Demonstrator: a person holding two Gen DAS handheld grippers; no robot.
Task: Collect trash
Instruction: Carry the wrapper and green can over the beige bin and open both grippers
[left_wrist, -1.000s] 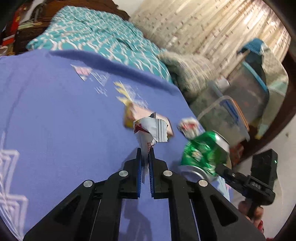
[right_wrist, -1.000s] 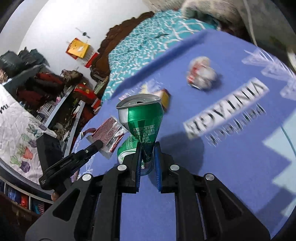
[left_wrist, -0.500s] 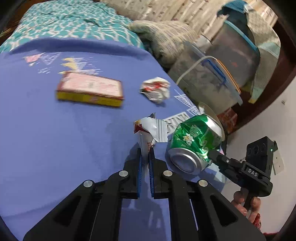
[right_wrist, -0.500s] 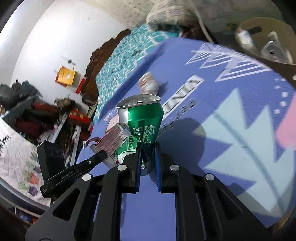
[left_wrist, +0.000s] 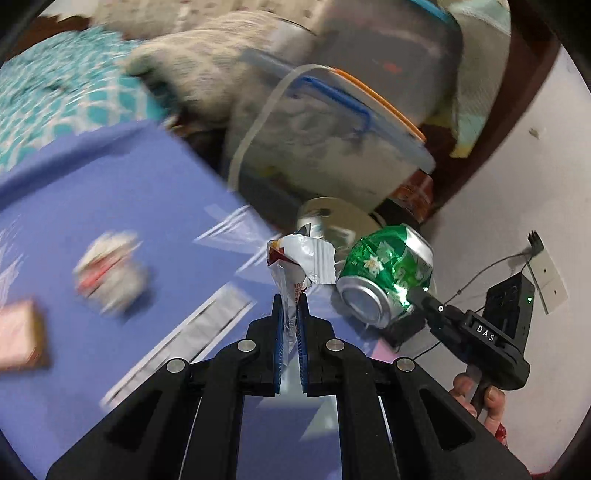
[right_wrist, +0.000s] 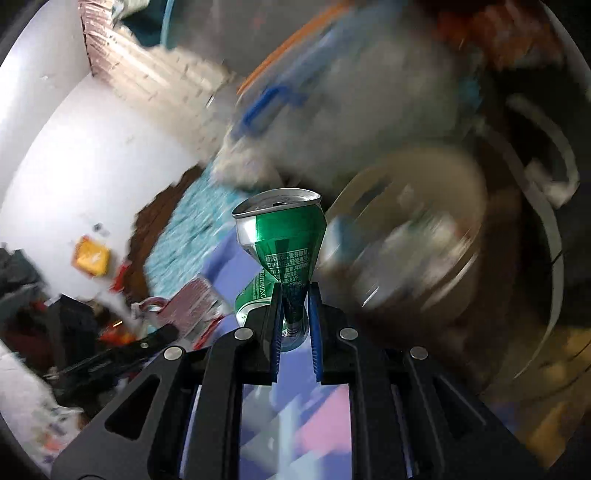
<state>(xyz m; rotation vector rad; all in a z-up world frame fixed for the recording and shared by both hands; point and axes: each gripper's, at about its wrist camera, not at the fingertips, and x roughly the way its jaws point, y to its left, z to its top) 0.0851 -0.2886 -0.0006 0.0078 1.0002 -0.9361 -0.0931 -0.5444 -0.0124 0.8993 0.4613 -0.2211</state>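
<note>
The left gripper (left_wrist: 291, 314) is closed tight on a torn foil wrapper (left_wrist: 301, 260), and the right gripper (right_wrist: 293, 310) is closed on the pinched waist of a crushed green can (right_wrist: 280, 243). Both pieces are held in the air past the corner of the blue cloth (left_wrist: 92, 206), near a round bin (right_wrist: 417, 236) that appears blurred beyond the can.

The can looks light and thin; it is already dented, so its narrow waist gives the pads a firm place. The wrapper seems very light, limp and slippery, best pinched at its lower end.

By count: one can, one wrapper. On the blue cloth remain one crumpled ball (left_wrist: 110, 273) and one flat box (left_wrist: 20, 338).
</note>
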